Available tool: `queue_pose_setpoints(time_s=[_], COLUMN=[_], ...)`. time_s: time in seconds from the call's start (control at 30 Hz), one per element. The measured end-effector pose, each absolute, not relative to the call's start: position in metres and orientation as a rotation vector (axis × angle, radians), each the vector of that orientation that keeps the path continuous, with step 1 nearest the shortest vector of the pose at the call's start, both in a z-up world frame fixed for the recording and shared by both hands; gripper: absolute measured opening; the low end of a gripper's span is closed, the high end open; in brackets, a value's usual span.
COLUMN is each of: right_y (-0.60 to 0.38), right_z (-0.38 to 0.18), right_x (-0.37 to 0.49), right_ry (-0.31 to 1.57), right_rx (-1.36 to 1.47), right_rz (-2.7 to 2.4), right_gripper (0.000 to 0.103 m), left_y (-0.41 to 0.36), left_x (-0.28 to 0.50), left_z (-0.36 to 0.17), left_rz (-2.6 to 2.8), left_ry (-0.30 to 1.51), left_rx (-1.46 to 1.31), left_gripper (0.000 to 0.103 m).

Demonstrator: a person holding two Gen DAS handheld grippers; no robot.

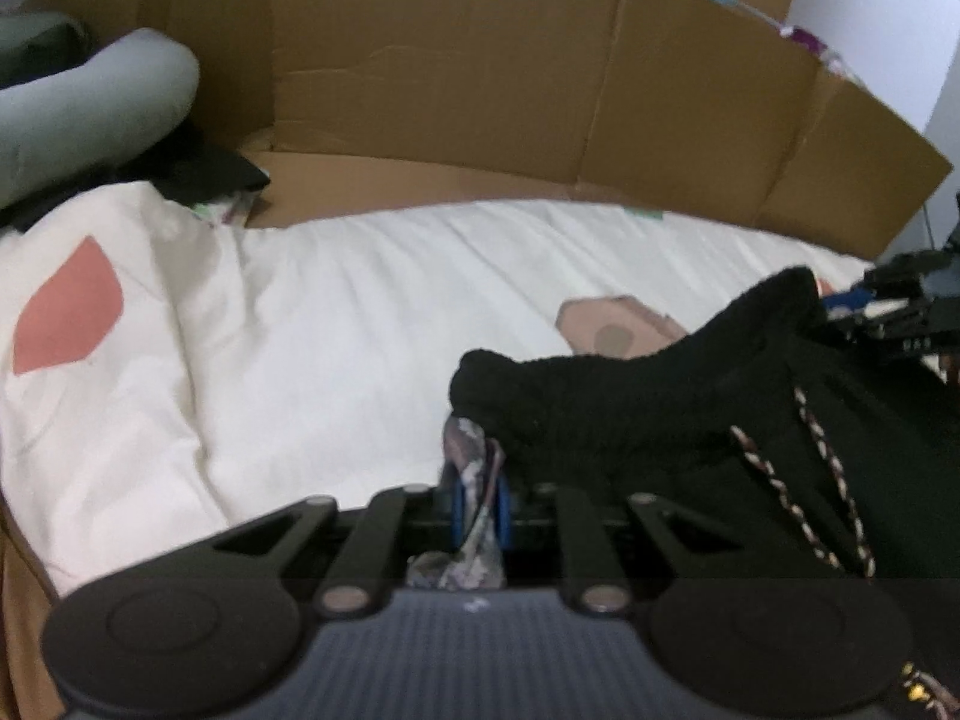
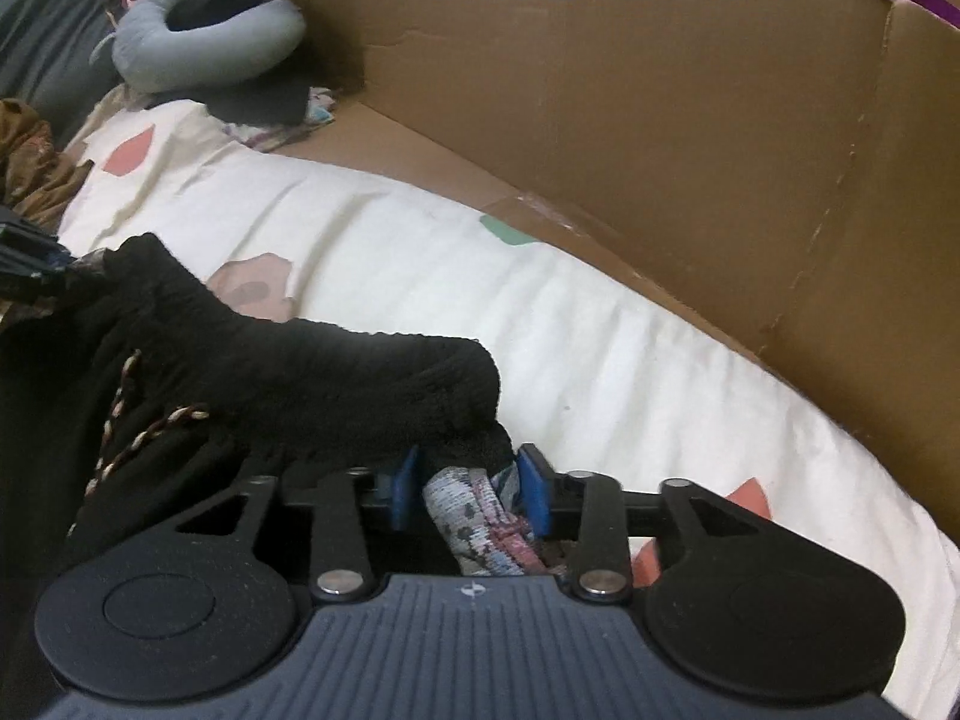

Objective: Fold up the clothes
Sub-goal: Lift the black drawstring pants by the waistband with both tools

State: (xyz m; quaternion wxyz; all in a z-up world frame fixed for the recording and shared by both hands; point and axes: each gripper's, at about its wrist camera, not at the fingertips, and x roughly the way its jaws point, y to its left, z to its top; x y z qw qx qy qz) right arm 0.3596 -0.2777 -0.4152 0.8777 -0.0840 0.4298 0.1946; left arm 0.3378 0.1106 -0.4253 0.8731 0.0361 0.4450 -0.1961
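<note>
Hand-held gripper (image 2: 470, 489) — clamped on black garment (image 2: 336, 384)

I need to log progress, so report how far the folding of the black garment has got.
Done: nothing looks folded yet; the black garment is bunched, its drawstring dangling.

In hand: the left gripper and right gripper each pinch an edge with patterned lining, holding the garment stretched between them above the white bedsheet.

Left: laying it flat on the sheet and making every fold.
</note>
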Motion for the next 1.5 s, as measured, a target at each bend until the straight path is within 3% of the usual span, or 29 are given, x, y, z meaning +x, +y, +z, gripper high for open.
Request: queue_pose_setpoints(time_s=[0.1,0.17,0.33,0.5,0.7,0.9,1.5], right_y=[-0.284,-0.289,-0.288,-0.287,-0.281,-0.281,-0.271], right_z=[-0.422,-0.426,-0.435,-0.432,-0.425,-0.411,-0.37], right_x=[0.366,0.372,0.371,0.367,0.363,0.359,0.396], right_ry=[0.923,0.951,1.0,1.004,0.954,0.888,0.773], right_rx=[-0.181,-0.151,-0.152,-0.16,-0.201,-0.223,-0.256], right_rz=[0.407,0.403,0.481,0.538,0.513,0.466,0.372], right_gripper=[0.068,0.073,0.073,0.034,0.017,0.011,0.01], left_y=[0.113,0.115,0.109,0.108,0.107,0.102,0.102], left_x=[0.337,0.336,0.338,0.34,0.335,0.336,0.359], left_z=[-0.426,-0.427,-0.43,-0.428,-0.417,-0.406,-0.378], left_rz=[-0.406,-0.405,-0.397,-0.385,-0.363,-0.353,-0.289], left_ry=[0.94,0.949,0.975,0.974,0.911,0.856,0.722], left_rx=[0.059,0.053,0.096,0.1,0.136,0.18,0.203], left_gripper=[0.012,0.012,0.012,0.011,0.01,0.009,0.009])
